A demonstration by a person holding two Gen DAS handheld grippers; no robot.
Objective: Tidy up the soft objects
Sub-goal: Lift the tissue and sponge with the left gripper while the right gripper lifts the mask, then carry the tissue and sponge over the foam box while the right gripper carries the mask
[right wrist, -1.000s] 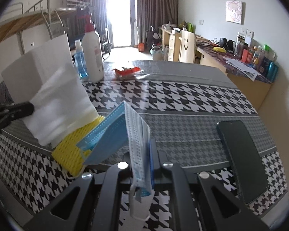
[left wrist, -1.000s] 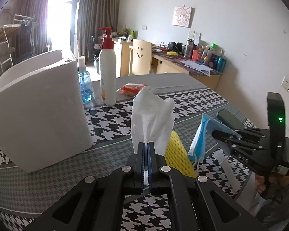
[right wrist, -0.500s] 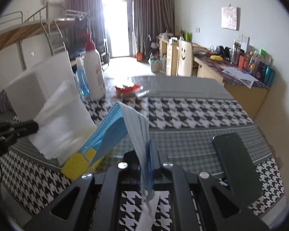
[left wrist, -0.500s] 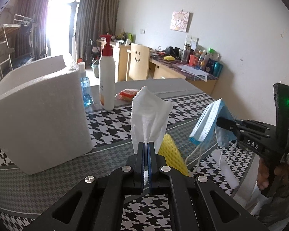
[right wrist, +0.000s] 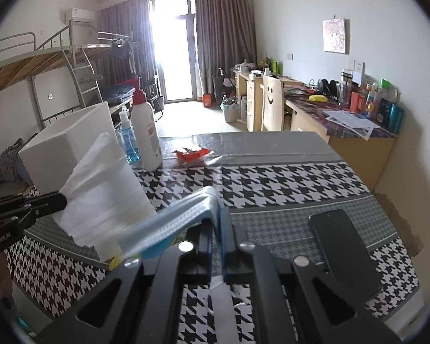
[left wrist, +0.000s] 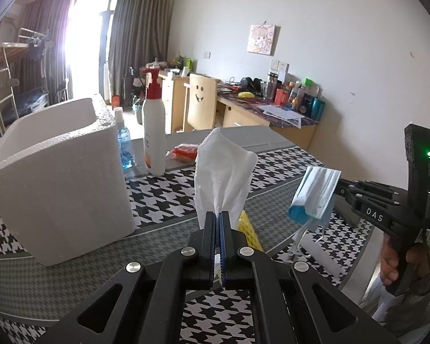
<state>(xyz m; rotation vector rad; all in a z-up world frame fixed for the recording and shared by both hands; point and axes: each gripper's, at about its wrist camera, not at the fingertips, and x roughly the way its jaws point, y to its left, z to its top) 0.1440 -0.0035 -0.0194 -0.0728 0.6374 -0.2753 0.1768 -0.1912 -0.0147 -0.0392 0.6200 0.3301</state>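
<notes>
Above our houndstooth bench (left wrist: 163, 197), our left hand-held gripper (left wrist: 217, 220) pinches a white tissue (left wrist: 222, 177) upright; our right hand-held gripper (right wrist: 218, 229) clamps a blue face mask (right wrist: 180, 223), beside a foam box (left wrist: 57, 172).

Black tongs (left wrist: 217, 218), silver screws

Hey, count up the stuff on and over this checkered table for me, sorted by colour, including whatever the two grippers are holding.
White: 3 – foam box, pump bottle, tissue pinched in the left gripper
Blue: 2 – face mask pinched in the right gripper, small bottle
Yellow: 1 – mesh sponge
Red: 1 – packet
Black: 1 – phone
Total: 8
</notes>
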